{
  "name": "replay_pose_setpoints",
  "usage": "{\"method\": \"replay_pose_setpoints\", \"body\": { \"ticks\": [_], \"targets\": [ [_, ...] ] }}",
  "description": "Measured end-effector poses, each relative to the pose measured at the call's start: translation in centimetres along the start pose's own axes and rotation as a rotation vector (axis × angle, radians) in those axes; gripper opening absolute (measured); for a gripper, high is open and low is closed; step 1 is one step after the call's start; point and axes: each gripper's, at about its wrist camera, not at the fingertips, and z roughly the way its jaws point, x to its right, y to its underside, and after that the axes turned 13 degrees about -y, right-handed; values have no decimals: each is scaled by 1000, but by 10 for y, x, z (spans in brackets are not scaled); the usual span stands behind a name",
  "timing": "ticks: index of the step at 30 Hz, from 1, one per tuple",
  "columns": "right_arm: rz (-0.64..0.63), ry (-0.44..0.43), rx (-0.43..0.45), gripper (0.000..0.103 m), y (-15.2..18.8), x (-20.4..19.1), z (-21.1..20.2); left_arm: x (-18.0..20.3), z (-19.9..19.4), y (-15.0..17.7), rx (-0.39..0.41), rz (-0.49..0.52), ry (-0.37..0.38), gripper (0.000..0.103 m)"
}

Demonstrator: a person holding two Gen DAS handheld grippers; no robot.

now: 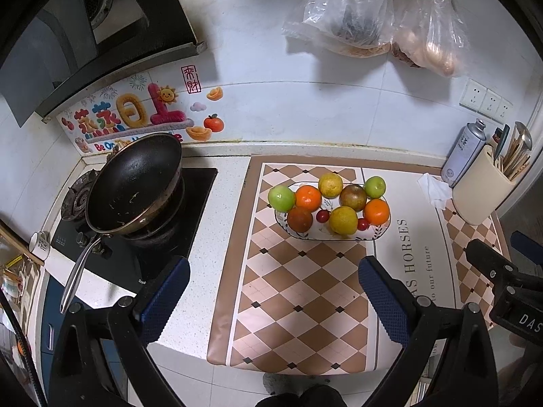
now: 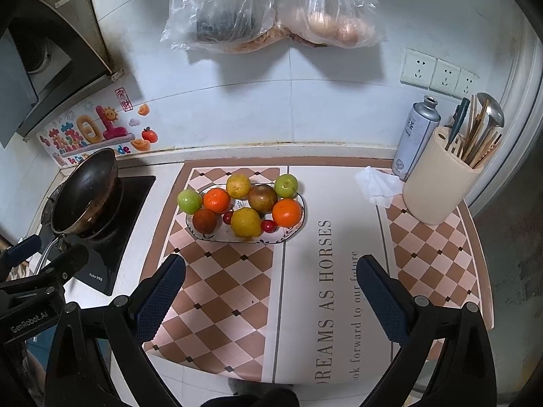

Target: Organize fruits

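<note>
Fruit plate (image 1: 298, 234) (image 2: 288, 235) seen at 12 o'clock on checked mat (image 1: 298, 305) (image 2: 220, 305), piled with apples, oranges, cherries. Left gripper (image 1: 273, 300) held apart, nothing between. Right gripper (image 2: 271, 296) likewise spread wide. Wok (image 1: 134, 183) (image 2: 85, 186) seen at 10 o'clock on worktop (image 1: 217, 220).

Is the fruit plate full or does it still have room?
Full. The fruit plate is crowded with ten fruits, including a green apple overhanging its left rim; little bare plate shows.

Bare mat (image 2: 305, 288) lies before the fruit plate (image 2: 292, 234); pan (image 2: 85, 190) flanks left, utensil holder (image 2: 437, 186) right.
</note>
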Motion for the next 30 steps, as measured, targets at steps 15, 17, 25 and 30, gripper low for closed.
{"method": "replay_pose_setpoints", "body": {
  "ticks": [15, 17, 25, 30],
  "targets": [
    [-21, -1, 2, 102, -4, -4, -1, 0, -8, -2, 13, -2, 7, 102],
    [-21, -3, 3, 102, -4, -4, -1, 0, -8, -3, 13, -3, 5, 102],
    [-20, -5, 2, 102, -4, -5, -1, 0, -8, -3, 14, -2, 6, 102],
    [-24, -4, 1, 102, -7, -5, 0, -1, -8, -2, 15, -2, 7, 102]
  ]
}}
